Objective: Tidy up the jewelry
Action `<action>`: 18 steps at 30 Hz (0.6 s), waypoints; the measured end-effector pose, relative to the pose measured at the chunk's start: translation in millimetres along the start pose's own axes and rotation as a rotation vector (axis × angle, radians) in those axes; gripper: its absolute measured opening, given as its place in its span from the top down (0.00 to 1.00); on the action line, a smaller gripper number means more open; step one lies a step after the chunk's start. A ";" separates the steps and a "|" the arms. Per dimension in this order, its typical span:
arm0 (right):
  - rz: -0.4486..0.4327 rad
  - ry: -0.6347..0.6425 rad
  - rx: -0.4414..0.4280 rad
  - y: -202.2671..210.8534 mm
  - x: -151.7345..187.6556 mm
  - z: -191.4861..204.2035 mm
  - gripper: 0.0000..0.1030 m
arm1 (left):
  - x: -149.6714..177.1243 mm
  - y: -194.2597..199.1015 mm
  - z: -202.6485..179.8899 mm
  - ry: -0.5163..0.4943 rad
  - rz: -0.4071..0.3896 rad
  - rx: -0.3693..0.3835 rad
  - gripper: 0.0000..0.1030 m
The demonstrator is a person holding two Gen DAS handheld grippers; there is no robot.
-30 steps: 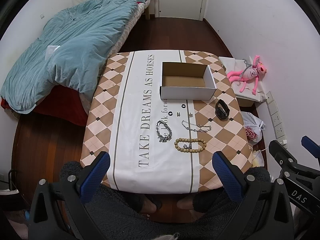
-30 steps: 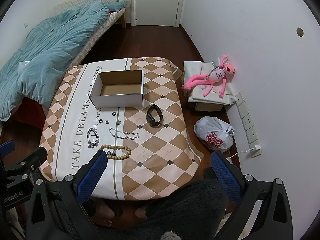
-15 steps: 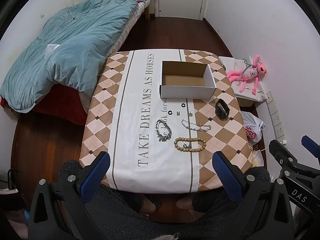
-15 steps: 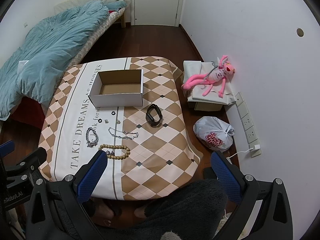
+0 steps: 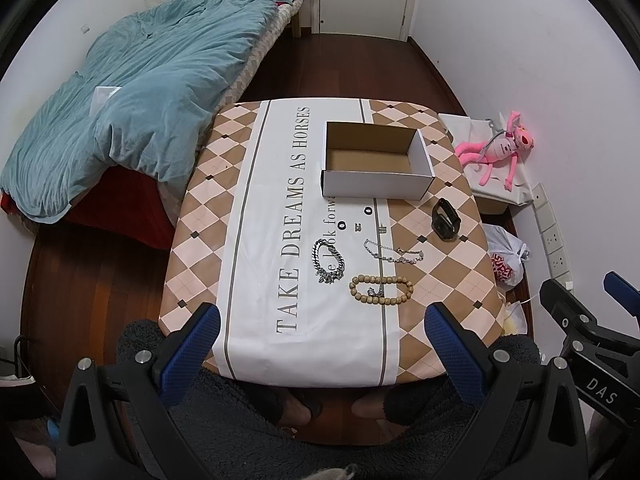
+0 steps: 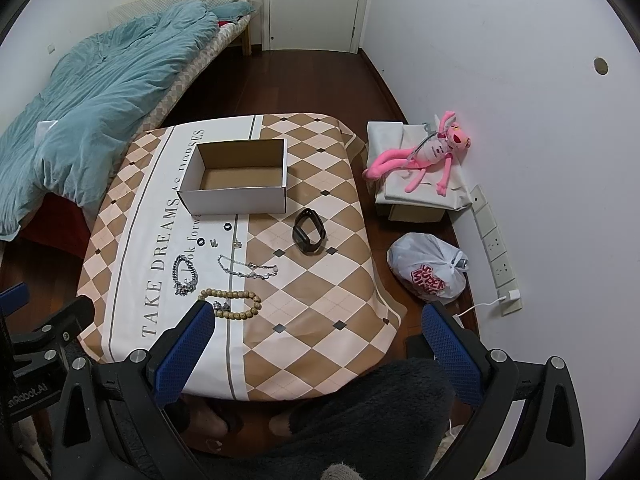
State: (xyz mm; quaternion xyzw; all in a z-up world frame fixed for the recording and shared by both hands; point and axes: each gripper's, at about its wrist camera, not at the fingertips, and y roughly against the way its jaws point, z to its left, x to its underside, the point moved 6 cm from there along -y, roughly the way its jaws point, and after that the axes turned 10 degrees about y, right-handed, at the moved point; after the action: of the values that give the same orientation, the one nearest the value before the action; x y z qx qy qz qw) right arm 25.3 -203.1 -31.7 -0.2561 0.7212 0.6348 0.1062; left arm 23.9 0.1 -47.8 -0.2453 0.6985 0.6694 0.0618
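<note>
Both tools are held above the near edge of the surface, well clear of every item. The left tool (image 5: 320, 344) and right tool (image 6: 318, 344) each have their blue pads spread wide, nothing between them.

Nearest item: a loop of tan wooden beads (image 5: 381, 290), lying flat on the patterned cloth covering the surface (image 5: 248, 248). Judged light, rigid bead by bead but limp as a strand; best pinched across one run of beads, since it will sag.

Just beyond, to the left: a chunky silver chain bracelet (image 5: 329, 260). Likely heavier, slippery, prone to pour out of a loose grip. To the right: a thin silver chain (image 5: 393, 254), fine and flat; hardest to get under, and may snag.

Further on: a black wristband (image 5: 445, 220), springy, standing on edge; its rim offers an easy hold. Small dark rings (image 5: 341, 225) lie nearby, too small to assess.

Farthest: an open white cardboard box (image 5: 376, 164), empty, the probable destination.
</note>
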 end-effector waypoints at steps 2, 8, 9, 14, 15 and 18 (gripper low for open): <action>-0.001 -0.003 -0.002 -0.8 -0.8 -1.4 0.00 | -0.1 -0.3 -0.2 0.000 0.000 0.001 0.00; -0.009 -0.012 -0.010 -6.4 -5.9 1.2 0.00 | -9.2 -10.4 7.4 0.015 -0.016 0.000 0.00; -0.007 -0.013 -0.011 -9.8 -7.4 2.0 0.00 | -12.9 -13.7 9.7 0.017 -0.028 -0.013 0.00; 0.044 -0.021 -0.035 -54.5 -12.1 12.5 0.00 | -29.2 -50.4 27.2 0.014 -0.066 -0.097 0.00; 0.063 -0.019 -0.036 -67.9 -12.0 15.8 0.00 | -30.0 -58.9 31.1 0.011 -0.066 -0.116 0.00; 0.130 -0.012 -0.055 -112.9 -7.6 28.1 0.00 | -29.8 -96.8 41.9 0.002 -0.025 -0.154 0.00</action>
State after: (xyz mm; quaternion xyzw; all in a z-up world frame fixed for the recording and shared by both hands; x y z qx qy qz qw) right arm 83.8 -181.1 -130.1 -0.2076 0.7179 0.6615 0.0621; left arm 80.9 50.0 -127.0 -0.2590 0.6417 0.7201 0.0504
